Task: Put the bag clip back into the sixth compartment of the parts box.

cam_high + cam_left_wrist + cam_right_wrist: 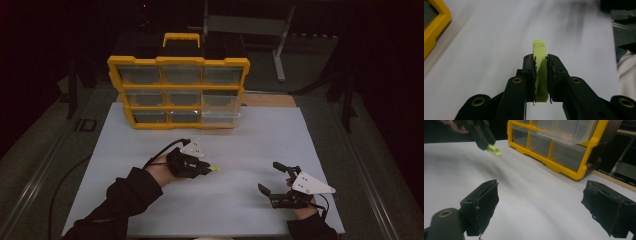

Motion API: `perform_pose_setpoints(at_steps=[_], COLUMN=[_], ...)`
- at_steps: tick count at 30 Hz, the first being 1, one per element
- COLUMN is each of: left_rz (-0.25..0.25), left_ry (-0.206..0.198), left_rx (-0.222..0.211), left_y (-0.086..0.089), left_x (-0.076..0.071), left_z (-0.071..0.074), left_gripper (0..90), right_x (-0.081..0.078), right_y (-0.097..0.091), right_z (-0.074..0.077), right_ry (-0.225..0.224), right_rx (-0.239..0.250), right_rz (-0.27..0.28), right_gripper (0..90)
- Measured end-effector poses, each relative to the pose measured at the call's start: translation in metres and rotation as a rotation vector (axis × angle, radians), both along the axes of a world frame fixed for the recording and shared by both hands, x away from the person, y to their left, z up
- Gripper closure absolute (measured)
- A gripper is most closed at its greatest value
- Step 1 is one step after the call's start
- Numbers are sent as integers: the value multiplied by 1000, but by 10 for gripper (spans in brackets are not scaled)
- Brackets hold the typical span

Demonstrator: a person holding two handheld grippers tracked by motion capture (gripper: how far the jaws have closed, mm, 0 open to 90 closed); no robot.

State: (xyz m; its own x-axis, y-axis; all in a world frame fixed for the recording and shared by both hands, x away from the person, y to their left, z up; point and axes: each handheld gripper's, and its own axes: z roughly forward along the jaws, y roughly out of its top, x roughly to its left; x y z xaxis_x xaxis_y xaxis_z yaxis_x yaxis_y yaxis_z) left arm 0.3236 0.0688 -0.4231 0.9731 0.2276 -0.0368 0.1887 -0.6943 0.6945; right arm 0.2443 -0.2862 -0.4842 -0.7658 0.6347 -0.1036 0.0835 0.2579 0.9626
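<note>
- Left hand-held gripper (204, 169) is clamped tight on a small lime-green plastic piece (215, 168) — its pale tip pokes out past the jaws toward the middle of the desk (240, 145).
- From the left gripper view, that green piece (540, 72) stands squeezed between the two black jaws, serrated pads (533, 75) pressing on both of its flat sides, its rounded end sticking out ahead over the white surface.
- The right gripper view catches it from across the desk: the green piece (494, 150) hangs at the tip of the far gripper, above the white sheet and clear of it.
- Right hand-held gripper (273, 177) sits near the front right of the desk, jaws spread wide with nothing between them — in its own view the two padded jaws stand well apart over bare white surface.
- Behind it all, the yellow drawer organizer (179, 61) stands upright at the far edge of the desk, clear drawers facing the person, with the lower right drawer (219, 116) pulled out a little.
- The green piece is well in front of the organizer, nearer the person's left hand (162, 172) than the drawers.
</note>
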Motion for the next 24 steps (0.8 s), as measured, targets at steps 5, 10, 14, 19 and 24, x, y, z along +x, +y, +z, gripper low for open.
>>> perform_pose_setpoints(at_steps=[5,10,14,19,24], left_rz=[-28,-63,-91,-119,-145], left_ry=[-22,-41,-58,-83,-105], left_rx=[-3,-6,-12,-25,-41], left_y=[-1,-2,-3,-3,-3], left_x=[4,6,9,13,16], left_z=[17,31,46,67,88], left_gripper=[790,790,790,790,789], right_x=[0,0,0,0,0], right_y=[0,0,0,0,1], right_z=[0,0,0,0,0], right_ry=[-3,-8,-4,-4,-10], right_rx=[1,1,-1,2,0], right_rz=[3,3,5,5,7], right_gripper=[129,129,129,129,129])
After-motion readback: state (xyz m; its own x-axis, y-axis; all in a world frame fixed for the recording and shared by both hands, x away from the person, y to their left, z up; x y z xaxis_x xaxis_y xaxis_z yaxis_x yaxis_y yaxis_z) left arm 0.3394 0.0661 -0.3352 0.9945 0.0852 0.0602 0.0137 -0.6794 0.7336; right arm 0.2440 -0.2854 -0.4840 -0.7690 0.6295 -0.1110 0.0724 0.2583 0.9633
